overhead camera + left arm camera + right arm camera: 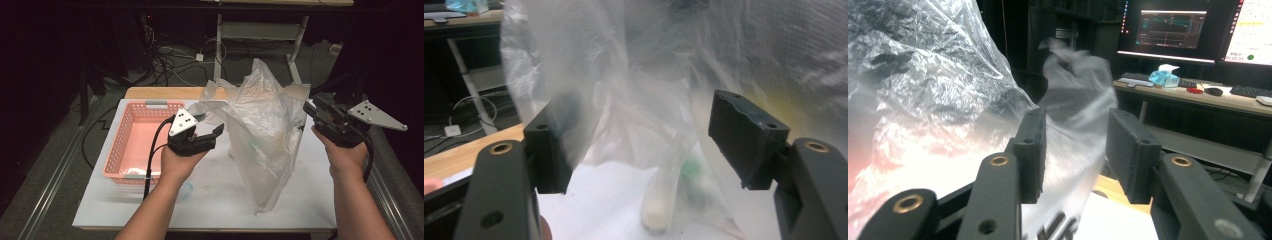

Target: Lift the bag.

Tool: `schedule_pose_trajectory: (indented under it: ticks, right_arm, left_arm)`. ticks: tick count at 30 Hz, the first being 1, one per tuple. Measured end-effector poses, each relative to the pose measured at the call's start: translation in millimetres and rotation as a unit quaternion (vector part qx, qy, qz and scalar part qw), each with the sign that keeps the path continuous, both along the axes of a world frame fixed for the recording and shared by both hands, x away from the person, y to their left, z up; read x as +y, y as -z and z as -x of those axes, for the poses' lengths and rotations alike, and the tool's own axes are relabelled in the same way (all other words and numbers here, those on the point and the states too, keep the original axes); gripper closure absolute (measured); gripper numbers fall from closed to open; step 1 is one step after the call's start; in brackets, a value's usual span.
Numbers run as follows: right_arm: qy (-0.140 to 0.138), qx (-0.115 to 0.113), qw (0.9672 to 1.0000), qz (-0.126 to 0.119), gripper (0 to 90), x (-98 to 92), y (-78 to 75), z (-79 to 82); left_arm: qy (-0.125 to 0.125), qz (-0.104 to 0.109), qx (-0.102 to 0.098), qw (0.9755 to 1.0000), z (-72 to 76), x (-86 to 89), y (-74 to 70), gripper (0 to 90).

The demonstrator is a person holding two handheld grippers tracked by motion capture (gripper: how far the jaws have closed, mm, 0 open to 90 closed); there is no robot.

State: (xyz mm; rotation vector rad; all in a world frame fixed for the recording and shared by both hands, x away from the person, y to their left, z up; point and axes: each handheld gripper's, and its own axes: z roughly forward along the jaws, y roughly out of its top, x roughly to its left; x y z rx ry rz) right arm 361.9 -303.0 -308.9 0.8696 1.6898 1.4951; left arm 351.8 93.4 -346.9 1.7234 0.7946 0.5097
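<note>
A large clear plastic bag [260,125] stands crumpled in the middle of the white table [210,205]. My left gripper [212,125] is at its left side, jaws wide open. In the left gripper view [644,140], the bag's film [624,75] hangs between the jaws and drapes over the left one. Through the film I see a whitish bottle-like thing [661,200] with a green part [694,167] inside the bag. My right gripper [311,109] is at the bag's right edge, also open. In the right gripper view [1078,150], bag film [923,100] lies beside and between the jaws.
A pink plastic basket [132,145] sits at the left of the table. A small clear object [186,190] lies by my left forearm. Beyond the table are a desk frame [260,30] and floor cables [170,60]. Monitors [1173,25] stand on a desk behind.
</note>
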Motion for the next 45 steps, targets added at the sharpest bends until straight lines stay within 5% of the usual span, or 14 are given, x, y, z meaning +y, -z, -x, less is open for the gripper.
schedule_pose_trajectory:
  ticks: [10, 19, 37, 45]
  right_arm:
    - [-0.008, 0.014, 0.9998, 0.011, 47.2, -2.1, 19.3, 14.5]
    - [-0.011, 0.052, 0.9983, 0.024, 27.5, 0.3, 54.0, 17.8]
    - [-0.012, 0.131, 0.9902, 0.049, 0.0, 4.7, 129.1, 35.5]
    - [-0.025, 0.156, 0.9856, 0.060, 0.0, 6.3, 152.2, 37.6]
  left_arm:
    - [-0.019, -0.021, 0.031, 0.9991, 18.7, 10.4, 26.3, 7.1]
    - [0.004, -0.055, 0.081, 0.9952, 28.3, 0.6, 58.3, 0.0]
    - [0.038, -0.066, 0.090, 0.9930, 40.4, -28.3, 107.6, 0.0]
    - [0.031, -0.070, 0.097, 0.9924, 36.9, -28.3, 125.3, 0.0]
